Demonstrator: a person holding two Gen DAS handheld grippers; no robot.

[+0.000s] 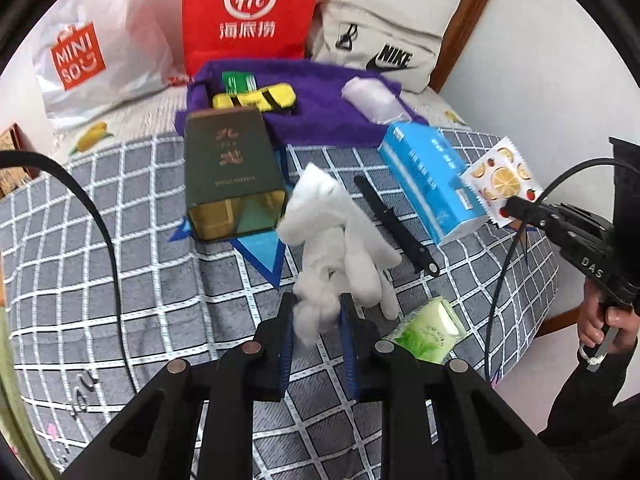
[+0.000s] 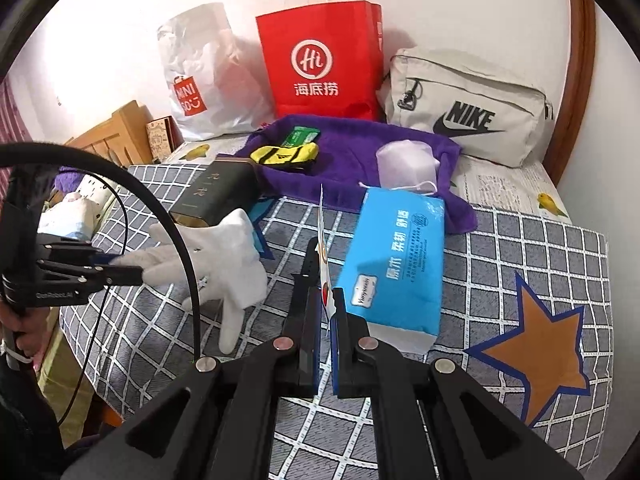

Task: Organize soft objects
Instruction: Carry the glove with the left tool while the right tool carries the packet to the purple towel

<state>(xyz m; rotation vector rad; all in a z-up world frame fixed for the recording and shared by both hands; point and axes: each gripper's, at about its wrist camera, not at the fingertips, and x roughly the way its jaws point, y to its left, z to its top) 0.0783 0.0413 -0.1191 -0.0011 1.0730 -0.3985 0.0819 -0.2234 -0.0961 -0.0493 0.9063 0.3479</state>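
My left gripper (image 1: 316, 304) is shut on a white glove (image 1: 340, 236) and holds it above the checked bedspread; it also shows in the right wrist view (image 2: 224, 264), with the left gripper (image 2: 136, 270) at the left. My right gripper (image 2: 326, 300) is shut on a flat fruit-print packet (image 2: 323, 256), seen edge-on; the packet (image 1: 502, 180) shows its face in the left wrist view, with the right gripper (image 1: 510, 206) on it. A purple towel (image 2: 360, 148) at the back carries yellow socks (image 2: 286, 156), a green packet (image 2: 300, 136) and a pale mask (image 2: 406, 164).
A blue tissue pack (image 2: 394, 264), a dark green box (image 1: 232, 172), a black knife (image 1: 396, 226) and a green tissue packet (image 1: 430, 330) lie on the bed. A red bag (image 2: 320, 64), a white bag (image 2: 196, 80) and a Nike bag (image 2: 468, 108) stand at the back wall.
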